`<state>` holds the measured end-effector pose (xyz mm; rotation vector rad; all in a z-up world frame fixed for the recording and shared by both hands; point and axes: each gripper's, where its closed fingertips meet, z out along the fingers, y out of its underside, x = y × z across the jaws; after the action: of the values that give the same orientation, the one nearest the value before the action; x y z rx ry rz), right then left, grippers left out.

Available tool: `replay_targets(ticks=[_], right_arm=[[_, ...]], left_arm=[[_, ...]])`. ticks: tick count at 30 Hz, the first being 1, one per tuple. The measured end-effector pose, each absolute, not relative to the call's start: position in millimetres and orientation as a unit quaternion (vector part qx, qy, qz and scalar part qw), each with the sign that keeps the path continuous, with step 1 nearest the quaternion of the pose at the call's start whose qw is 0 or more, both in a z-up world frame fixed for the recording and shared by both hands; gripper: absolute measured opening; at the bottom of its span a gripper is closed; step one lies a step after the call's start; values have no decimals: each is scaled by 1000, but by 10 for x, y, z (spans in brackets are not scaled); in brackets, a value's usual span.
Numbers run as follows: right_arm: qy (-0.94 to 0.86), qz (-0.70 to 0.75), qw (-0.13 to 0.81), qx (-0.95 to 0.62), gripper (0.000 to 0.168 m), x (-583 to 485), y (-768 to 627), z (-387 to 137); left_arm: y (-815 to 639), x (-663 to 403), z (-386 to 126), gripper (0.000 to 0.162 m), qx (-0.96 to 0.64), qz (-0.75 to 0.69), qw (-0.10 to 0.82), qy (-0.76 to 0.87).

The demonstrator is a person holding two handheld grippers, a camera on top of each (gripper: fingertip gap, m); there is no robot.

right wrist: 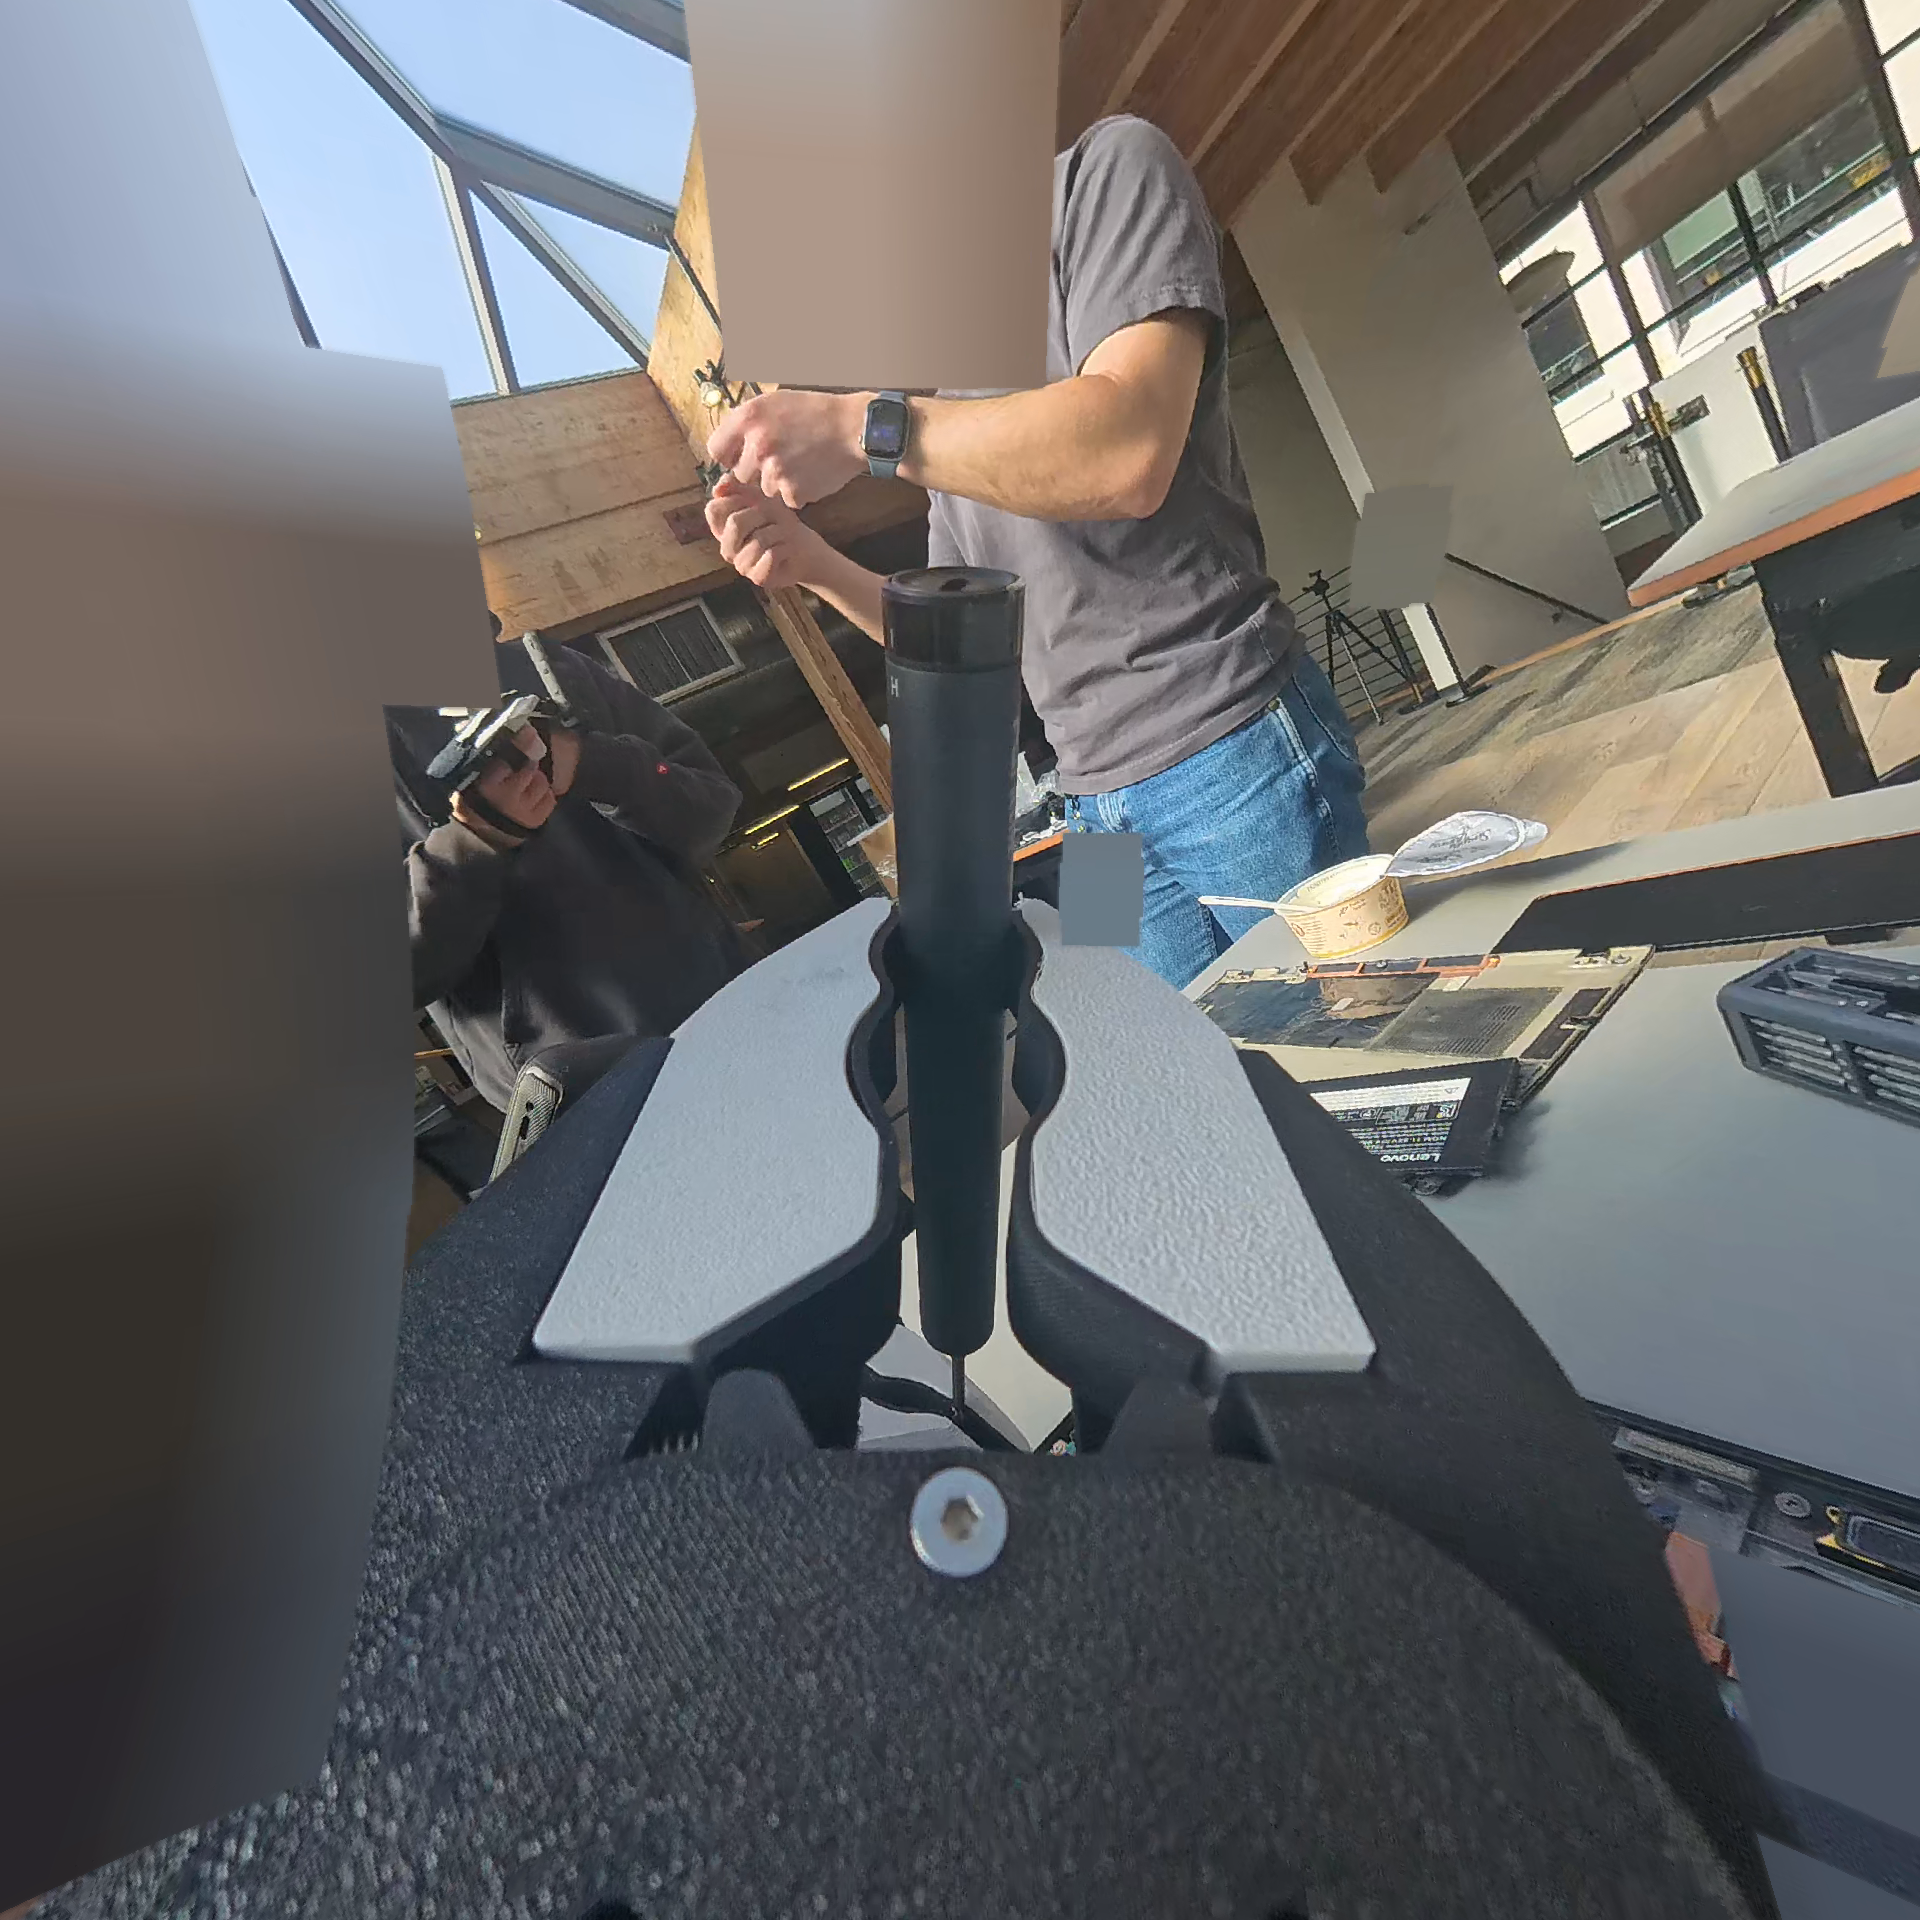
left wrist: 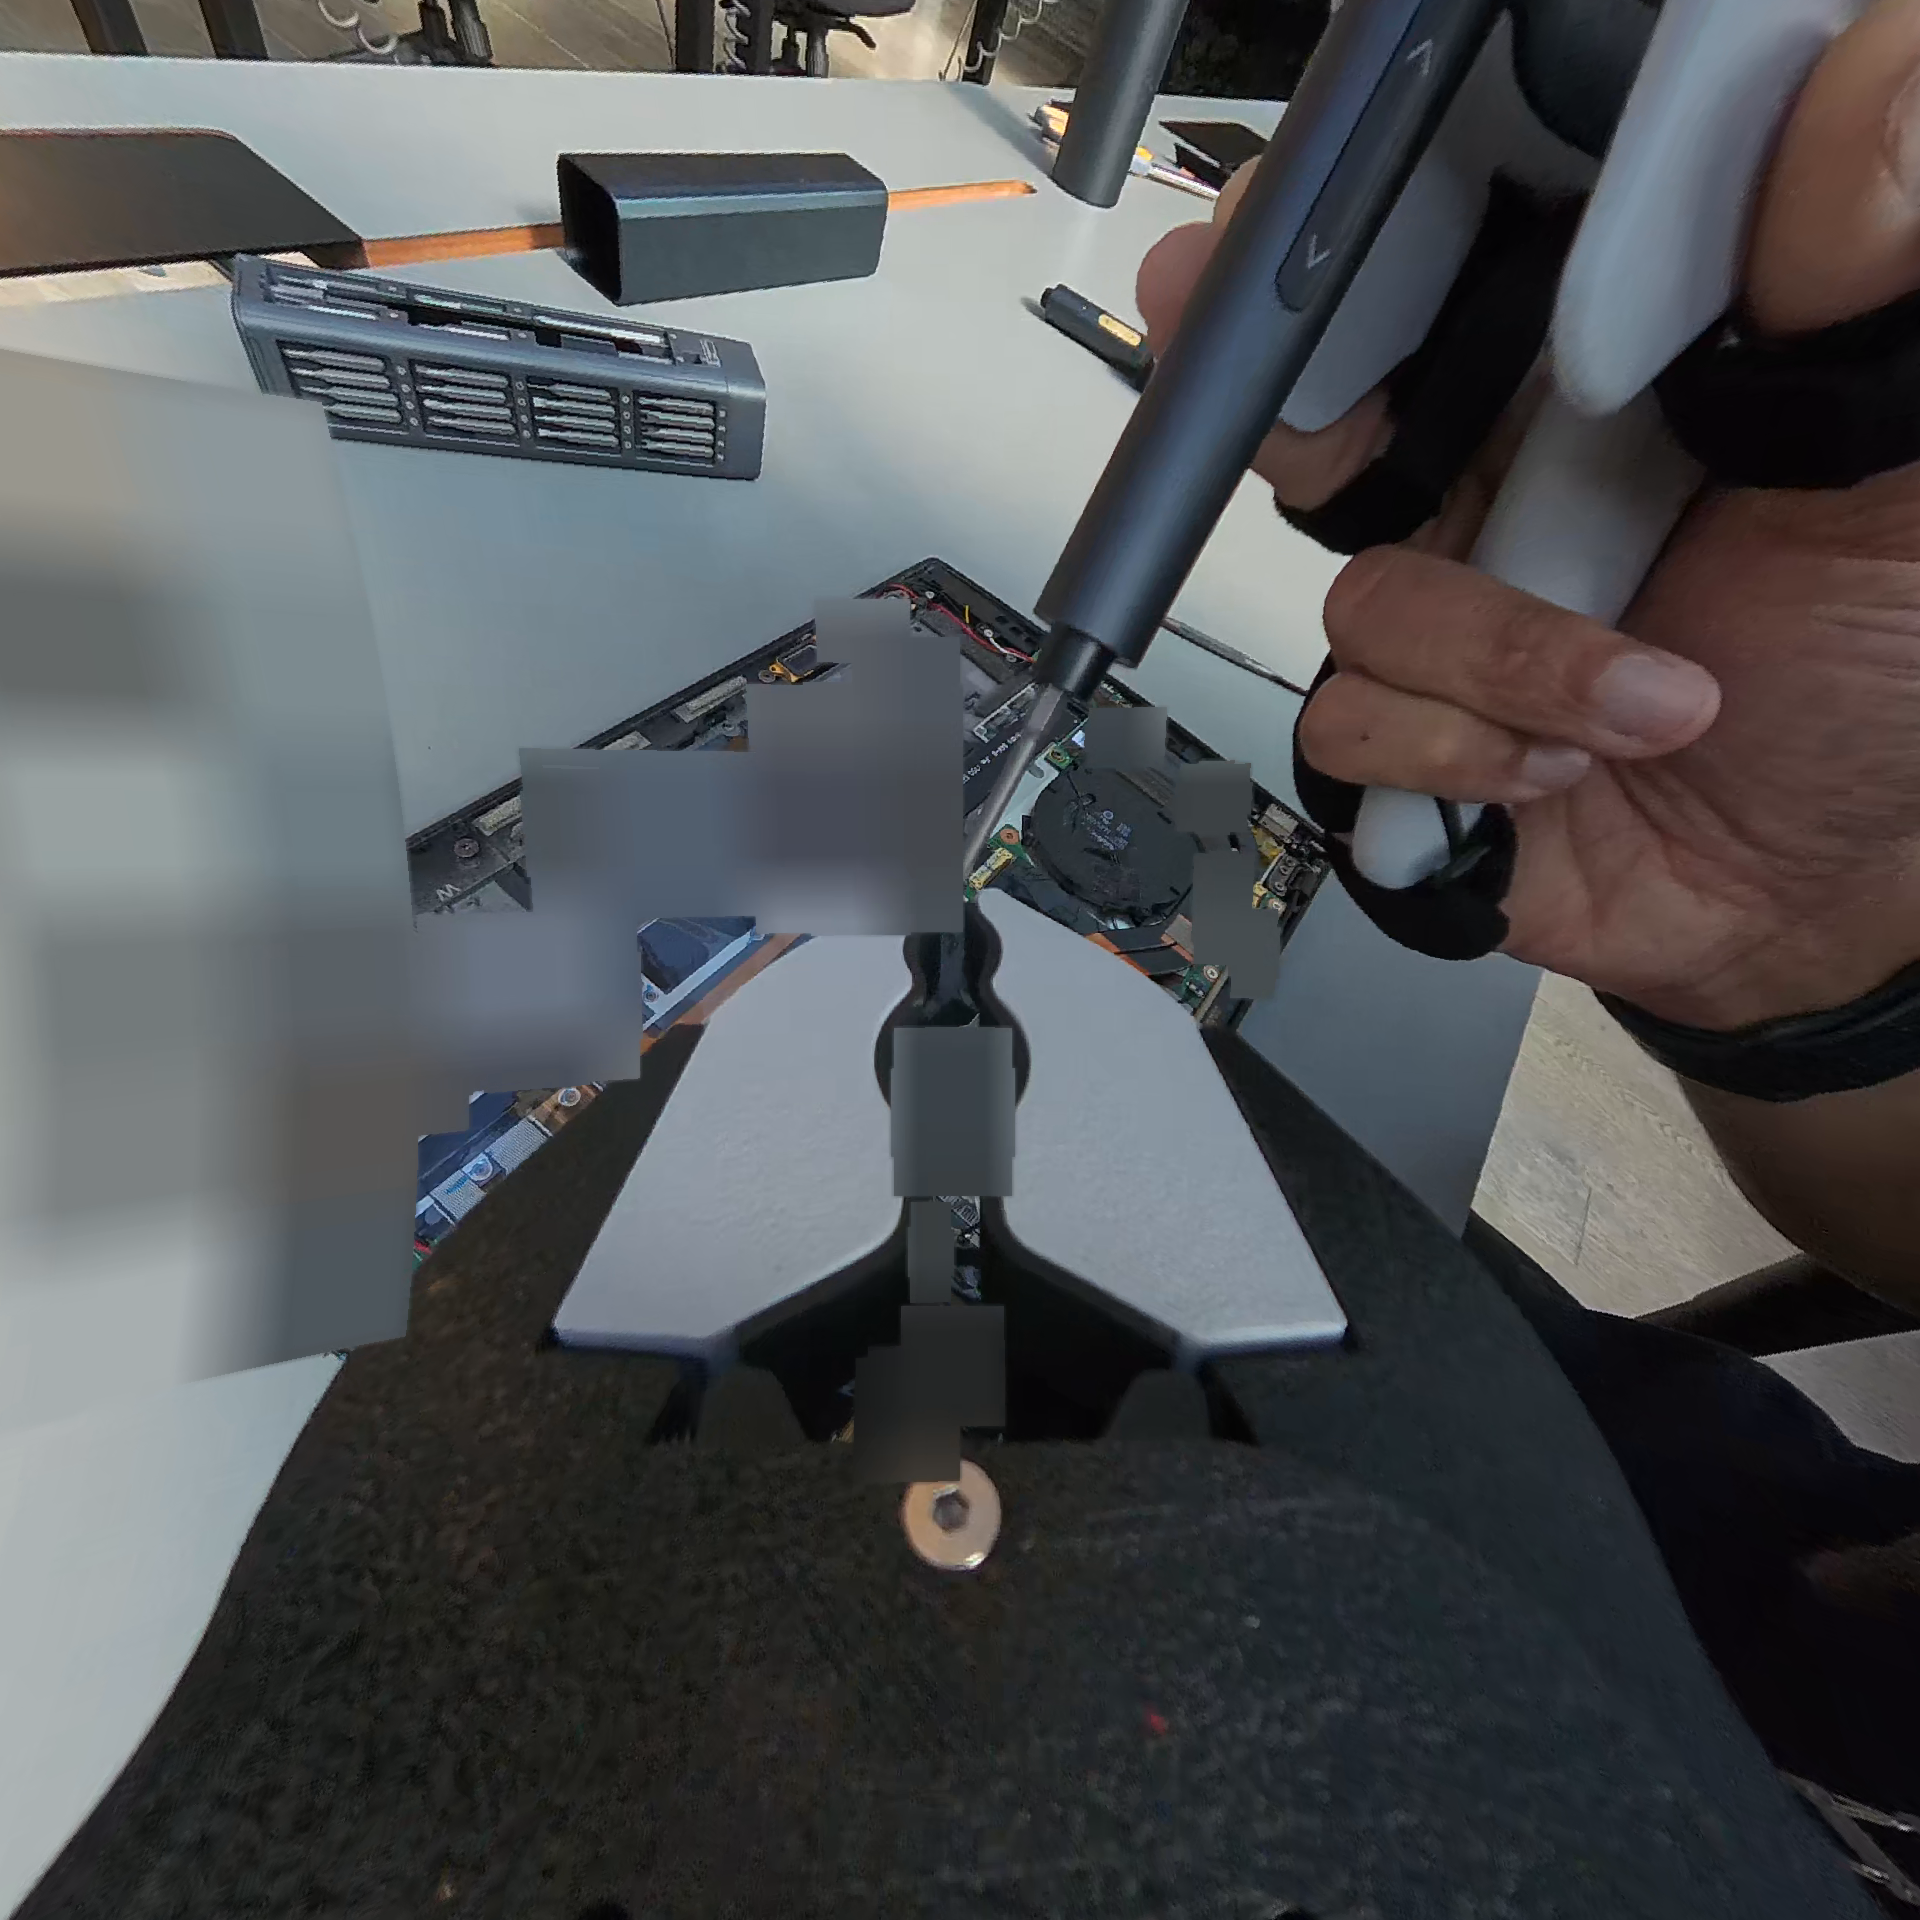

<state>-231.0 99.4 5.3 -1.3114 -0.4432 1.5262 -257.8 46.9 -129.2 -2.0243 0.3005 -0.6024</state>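
A dark grey electric screwdriver (right wrist: 951, 935) is clamped between the pads of the right claw (right wrist: 951, 971), upright in the centre of the right wrist view. In the left wrist view the same screwdriver (left wrist: 1226, 374) slants down from the upper right, and its thin bit (left wrist: 1013, 774) reaches into an opened laptop (left wrist: 1101, 831) at mid-frame, just left of a round black fan (left wrist: 1107, 852); the tip's contact point cannot be made out. The right claw is gripped by a hand (left wrist: 1621, 790) in a black fingerless glove at the right edge.

The left claw (left wrist: 971, 940) is seen closed to a narrow gap above the laptop, with nothing visibly held between its pads.

On the grey desk (left wrist: 935, 447), a tray of screwdriver bits (left wrist: 499, 379) lies in the upper left, with its empty grey sleeve (left wrist: 727, 223) just behind it. In the right wrist view a flat battery (right wrist: 1423, 1122), a removed bottom cover (right wrist: 1423, 997) and an open yoghurt cup (right wrist: 1345, 914) lie at the right, and two people stand behind.
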Motion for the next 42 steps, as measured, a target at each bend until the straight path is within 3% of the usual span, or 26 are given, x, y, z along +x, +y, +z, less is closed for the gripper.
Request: replay_targets(ticks=[16, 29, 34, 42], right_arm=[[-170, 656, 493, -546, 17, -2257, 993, 120], [-139, 676, 466, -554, 17, -2242, 1078, 34], [-142, 682, 459, -551, 18, -2261, 1050, 34], [-144, 681, 461, -550, 17, -2228, 1028, 51]], left_arm=[[399, -2561, -1214, 0, -806, -172, 522, 221], [365, -2534, -1225, 0, -796, -202, 524, 226], [362, -2488, -1202, 13, -799, -226, 516, 210], [355, -2518, -1193, 0, -801, -228, 513, 206]])
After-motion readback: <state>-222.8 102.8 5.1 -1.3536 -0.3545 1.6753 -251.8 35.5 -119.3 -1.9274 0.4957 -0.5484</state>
